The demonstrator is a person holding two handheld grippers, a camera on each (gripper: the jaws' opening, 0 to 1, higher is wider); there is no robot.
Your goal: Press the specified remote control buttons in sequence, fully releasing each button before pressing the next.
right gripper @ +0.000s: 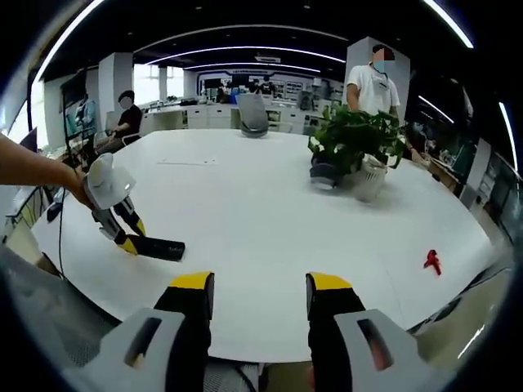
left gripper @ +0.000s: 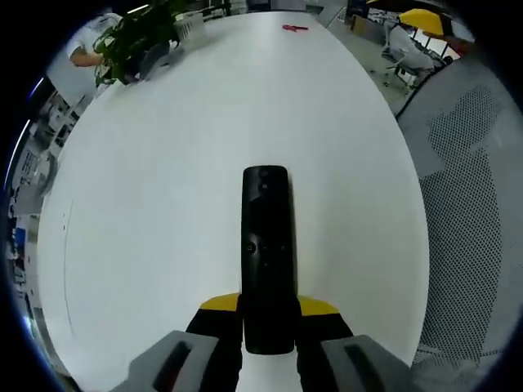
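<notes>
White surface (left gripper: 163,163) was broad, remote (left gripper: 266,253) lay near its edge. Left gripper (left gripper: 268,327) held remote's near end between jaws. Right gripper (right gripper: 259,298) hung off surface edge, jaws narrowly apart, holding nothing. Risks: remote pivoting under off-centre press; small buttons (left gripper: 265,245) easily mis-hit; long reach hiding remote.

Remote sits on the near part of the table, plant and a small clip way off at the far end

In the left gripper view the remote (left gripper: 266,253) lies lengthwise on the table (left gripper: 163,204), its near end between the left gripper (left gripper: 268,327) fingers. Far left there's a potted plant (left gripper: 139,37), a small clip (left gripper: 294,28) at the far edge, a mesh chair (left gripper: 474,204) off to the right. In the right gripper view the right gripper (right gripper: 260,306) hangs over the near edge.
</notes>
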